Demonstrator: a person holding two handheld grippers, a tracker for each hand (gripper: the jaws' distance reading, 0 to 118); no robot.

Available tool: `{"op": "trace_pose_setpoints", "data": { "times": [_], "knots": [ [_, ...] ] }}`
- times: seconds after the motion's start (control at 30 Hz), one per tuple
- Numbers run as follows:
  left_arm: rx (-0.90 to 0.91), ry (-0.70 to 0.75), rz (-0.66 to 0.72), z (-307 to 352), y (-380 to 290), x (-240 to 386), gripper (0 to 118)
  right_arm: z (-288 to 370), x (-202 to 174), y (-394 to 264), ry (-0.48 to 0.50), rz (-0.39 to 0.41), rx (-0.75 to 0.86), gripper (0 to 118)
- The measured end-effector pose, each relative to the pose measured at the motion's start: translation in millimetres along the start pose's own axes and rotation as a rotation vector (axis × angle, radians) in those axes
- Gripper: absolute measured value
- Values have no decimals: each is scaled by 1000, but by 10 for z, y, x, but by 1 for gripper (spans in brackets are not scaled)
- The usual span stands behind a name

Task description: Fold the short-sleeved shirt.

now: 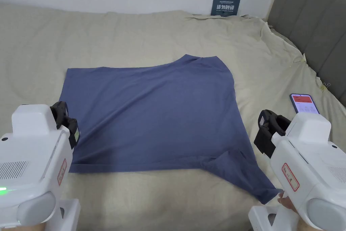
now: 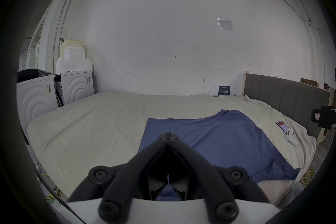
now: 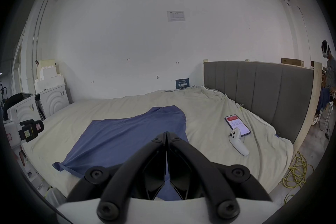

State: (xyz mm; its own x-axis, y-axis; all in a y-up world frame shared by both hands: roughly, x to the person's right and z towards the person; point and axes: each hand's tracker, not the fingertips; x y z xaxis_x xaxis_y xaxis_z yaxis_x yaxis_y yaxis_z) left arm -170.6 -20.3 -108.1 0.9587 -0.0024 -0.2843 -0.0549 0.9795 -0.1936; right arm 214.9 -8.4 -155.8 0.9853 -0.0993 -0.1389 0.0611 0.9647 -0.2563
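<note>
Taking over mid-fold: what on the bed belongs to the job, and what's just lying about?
Job:
blue shirt
left tongs, shut
right tongs, shut

Lying about:
phone
white controller
small sign by the wall

Head view: my white left tool (image 1: pixel 64 120) and white right tool (image 1: pixel 267 133) are cut by the bottom edge; jaw tips face away, their state unreadable there. The left tool hides the near-left hem of the flat blue-grey short-sleeved shirt (image 1: pixel 155 113). Print on the dark blue wall sign (image 1: pixel 225 5) is too small to read.
</note>
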Motion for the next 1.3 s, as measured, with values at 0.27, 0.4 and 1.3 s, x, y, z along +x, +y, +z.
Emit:
{"op": "trace_pose_setpoints", "data": {
  "times": [0.27,0.4,1.3],
  "knots": [
    [-1,0,-13,54,40,54,0,-16,33,-25,0,2,-7,0],
    [-7,-5,-16,70,41,77,0,-11,20,-12,4,7,-11,0],
    [-47,-12,-30,14,-42,74,0,-1323,380,-336,102,267,-929,91]
  ]
}}
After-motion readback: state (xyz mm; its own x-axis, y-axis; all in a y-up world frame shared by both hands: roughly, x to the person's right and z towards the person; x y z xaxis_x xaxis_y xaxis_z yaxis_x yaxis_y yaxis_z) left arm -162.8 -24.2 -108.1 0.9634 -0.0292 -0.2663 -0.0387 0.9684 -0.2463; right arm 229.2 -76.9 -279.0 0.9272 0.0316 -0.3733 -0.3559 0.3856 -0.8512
